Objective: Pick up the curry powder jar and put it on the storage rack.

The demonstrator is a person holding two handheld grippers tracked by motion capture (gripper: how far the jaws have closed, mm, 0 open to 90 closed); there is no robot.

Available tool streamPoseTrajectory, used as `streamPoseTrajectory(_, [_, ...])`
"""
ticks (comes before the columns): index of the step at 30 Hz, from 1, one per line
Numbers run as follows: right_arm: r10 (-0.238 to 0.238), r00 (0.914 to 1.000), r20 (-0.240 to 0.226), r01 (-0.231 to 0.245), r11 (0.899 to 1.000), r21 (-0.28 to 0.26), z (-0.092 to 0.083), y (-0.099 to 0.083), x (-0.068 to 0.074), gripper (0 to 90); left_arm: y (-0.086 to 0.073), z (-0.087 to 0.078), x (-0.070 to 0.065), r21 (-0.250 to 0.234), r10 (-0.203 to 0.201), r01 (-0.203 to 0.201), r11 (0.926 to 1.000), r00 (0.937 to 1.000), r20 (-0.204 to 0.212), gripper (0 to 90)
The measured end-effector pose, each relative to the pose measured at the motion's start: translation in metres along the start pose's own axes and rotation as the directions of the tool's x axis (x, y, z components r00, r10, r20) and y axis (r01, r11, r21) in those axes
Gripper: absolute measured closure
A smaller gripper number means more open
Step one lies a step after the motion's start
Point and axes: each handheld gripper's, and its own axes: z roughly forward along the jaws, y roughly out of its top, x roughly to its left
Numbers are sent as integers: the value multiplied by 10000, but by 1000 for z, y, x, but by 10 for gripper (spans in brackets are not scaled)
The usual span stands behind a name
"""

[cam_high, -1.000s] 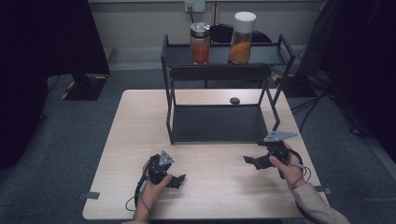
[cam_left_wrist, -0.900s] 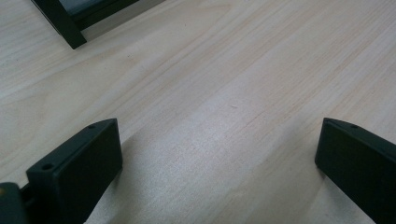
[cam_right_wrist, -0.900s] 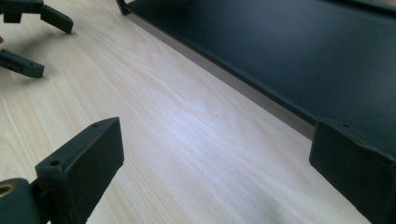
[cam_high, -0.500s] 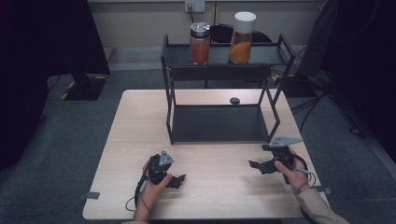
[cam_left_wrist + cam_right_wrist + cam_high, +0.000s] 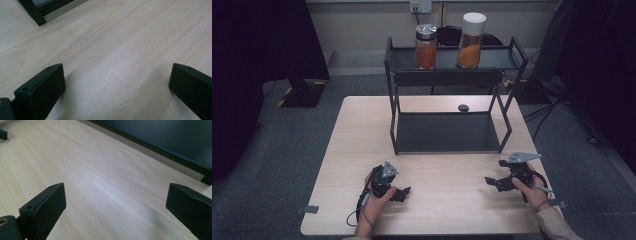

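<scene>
We hold both the left gripper (image 5: 398,191) and right gripper (image 5: 496,182) low in frame, jaws wide, empty; the spice jars (image 5: 426,46) sit untouched atop the rack (image 5: 447,80).

Bare table (image 5: 447,175) in front, black rack (image 5: 447,132) blocking the far side
</scene>
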Motion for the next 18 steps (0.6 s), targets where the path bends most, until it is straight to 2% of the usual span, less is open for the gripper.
streamPoseTrajectory(11, [-356,9992,170,351,9990,275,-6,-9,0,21,0,0,0,-1,-3,3,10000,10000,-1,0])
streamPoseTrajectory(18, [-431,9986,294,417,9980,467,-10,-14,-1,21,0,0,0,0,-4,4,10000,10000,-1,0])
